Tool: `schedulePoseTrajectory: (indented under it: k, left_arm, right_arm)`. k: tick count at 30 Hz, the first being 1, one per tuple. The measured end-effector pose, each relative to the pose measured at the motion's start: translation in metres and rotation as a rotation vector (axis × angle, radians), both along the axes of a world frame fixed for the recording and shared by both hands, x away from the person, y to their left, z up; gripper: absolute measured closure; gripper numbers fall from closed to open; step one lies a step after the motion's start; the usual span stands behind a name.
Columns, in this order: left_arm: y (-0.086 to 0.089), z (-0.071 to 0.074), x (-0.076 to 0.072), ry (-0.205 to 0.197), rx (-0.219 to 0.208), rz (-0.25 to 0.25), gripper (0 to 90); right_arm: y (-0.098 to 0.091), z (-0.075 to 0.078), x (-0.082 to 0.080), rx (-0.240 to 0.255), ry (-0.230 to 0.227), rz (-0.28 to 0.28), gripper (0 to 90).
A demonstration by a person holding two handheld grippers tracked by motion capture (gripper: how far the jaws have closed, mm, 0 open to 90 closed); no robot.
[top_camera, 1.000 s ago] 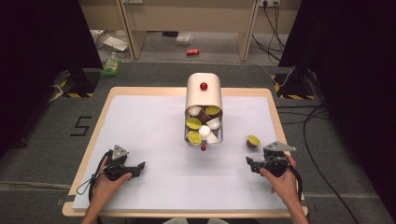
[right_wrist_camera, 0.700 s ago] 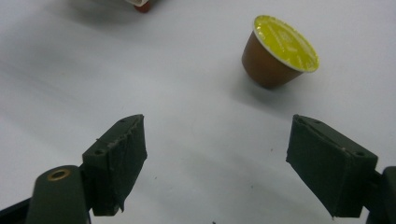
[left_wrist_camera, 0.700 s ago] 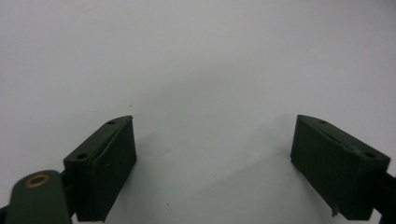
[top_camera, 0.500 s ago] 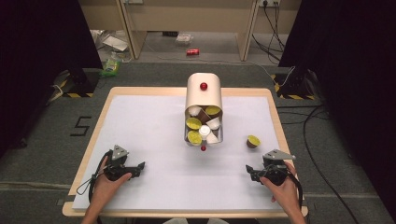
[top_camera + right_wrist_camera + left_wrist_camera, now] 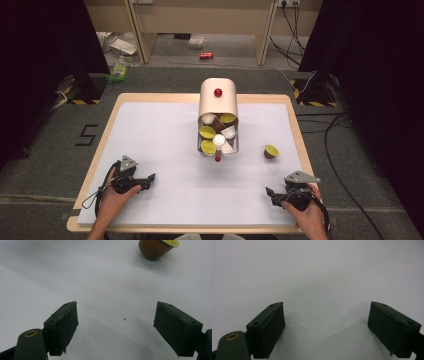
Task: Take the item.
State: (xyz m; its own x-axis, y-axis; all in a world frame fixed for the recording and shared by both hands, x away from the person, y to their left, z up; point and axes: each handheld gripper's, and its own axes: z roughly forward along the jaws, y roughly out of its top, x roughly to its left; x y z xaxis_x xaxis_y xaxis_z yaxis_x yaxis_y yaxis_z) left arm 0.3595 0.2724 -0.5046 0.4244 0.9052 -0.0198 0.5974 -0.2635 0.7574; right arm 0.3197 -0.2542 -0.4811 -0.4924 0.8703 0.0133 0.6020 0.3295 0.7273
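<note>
A cream rounded container point(image 5: 218, 105) with a red knob lies mid-table, and its open front holds several brown, yellow-lidded and white capsules point(image 5: 207, 132). One brown capsule with a yellow lid point(image 5: 271, 151) point(image 5: 155, 247) sits alone on the white sheet to the right. My right gripper point(image 5: 270, 192) point(image 5: 116, 303) is near the front right edge, open and empty, with the loose capsule well ahead of its jaws. At the front left my left gripper point(image 5: 151, 178) point(image 5: 327, 305) is open over bare sheet, holding nothing.
The white sheet point(image 5: 160, 135) covers a wooden table point(image 5: 295, 120) with a raised rim. A small red knob point(image 5: 217, 159) sticks out at the front of the container's tray. Cables, a red can and litter lie on the floor beyond the table.
My right hand has drawn back toward the near edge of the table, away from the loose capsule. The left hand has stayed put. Both jaws stay wide.
</note>
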Motion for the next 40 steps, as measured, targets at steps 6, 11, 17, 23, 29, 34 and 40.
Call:
schedulePoseTrajectory:
  k: [6,11,17,23,29,34,40]
  left_arm:
    - [0.000,0.000,0.000,0.000,0.000,0.000,13.5]
    - [0.000,0.000,0.000,0.000,0.000,0.000,13.5]
    - [0.000,0.000,0.000,-0.001,0.001,0.000,13.5]
    - [0.000,0.000,0.000,-0.001,0.001,0.000,13.6]
    - [0.000,0.000,0.000,-0.001,0.001,0.000,13.6]
    - [0.000,0.000,0.000,-0.001,0.001,0.000,13.6]
    - [0.000,0.000,0.000,-0.001,0.001,0.000,13.6]
  right_arm:
    - [0.002,-0.004,-0.006,-0.001,0.015,0.007,19.7]
    - [0.003,-0.005,-0.008,-0.007,0.017,0.011,19.7]
    - [0.003,-0.007,-0.013,-0.011,0.014,0.022,19.4]
    - [0.002,-0.009,-0.019,-0.014,0.026,0.020,18.3]
    - [0.002,-0.012,-0.020,-0.025,0.027,0.022,16.6]
    - [0.003,-0.012,-0.021,-0.029,0.024,0.023,15.2]
    - [0.004,-0.013,-0.021,-0.031,0.024,0.022,14.9]
